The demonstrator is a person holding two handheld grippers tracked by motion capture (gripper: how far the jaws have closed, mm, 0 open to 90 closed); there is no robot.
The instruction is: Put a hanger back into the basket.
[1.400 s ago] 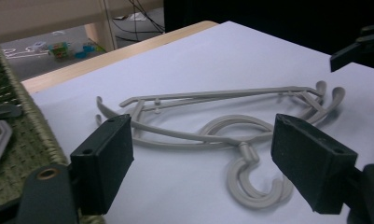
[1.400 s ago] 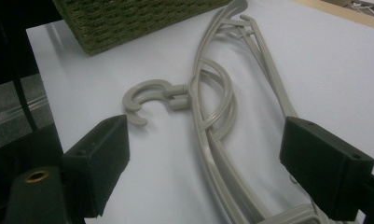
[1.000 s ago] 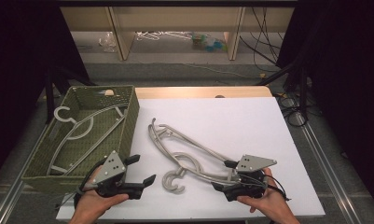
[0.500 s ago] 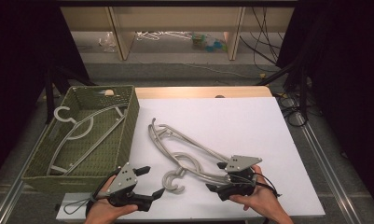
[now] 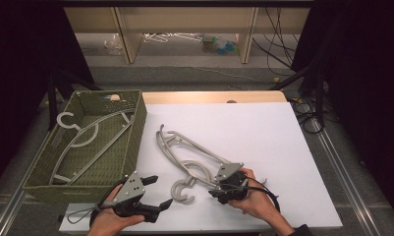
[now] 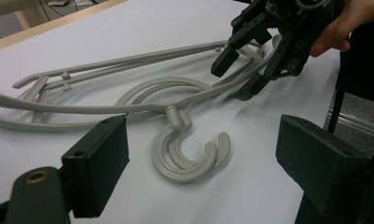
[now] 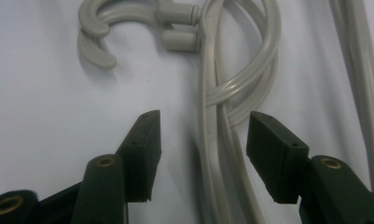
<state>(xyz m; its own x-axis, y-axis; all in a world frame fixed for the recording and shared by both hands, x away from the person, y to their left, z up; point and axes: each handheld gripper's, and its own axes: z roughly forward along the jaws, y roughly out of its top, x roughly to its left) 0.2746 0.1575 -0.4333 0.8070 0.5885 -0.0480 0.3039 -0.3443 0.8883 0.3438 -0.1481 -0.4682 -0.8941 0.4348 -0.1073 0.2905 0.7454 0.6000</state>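
Two or three grey plastic hangers (image 5: 194,157) lie stacked on the white table top, their hooks (image 5: 184,189) towards me. My right gripper (image 5: 215,189) sits low over the right arm of the stack. Its jaws have just been closing, and in the right gripper view the hanger bars (image 7: 215,135) run between them with a gap on each side of my right gripper (image 7: 201,154). My left gripper (image 5: 160,191) stands open near the front edge, left of the hooks (image 6: 184,163); nothing is between its fingers. The left gripper view shows the right gripper (image 6: 236,79) straddling the hangers (image 6: 128,109).
A green woven basket (image 5: 135,132) stands at the left with more grey hangers (image 5: 86,137) lying in it. White table surface stretches behind and to the right of the stack. Shelving and cables sit beyond the table's far edge.
My right gripper has slid left onto the hangers' right arm and its jaws have narrowed around the bars. The left gripper has sunk slightly toward the front edge.
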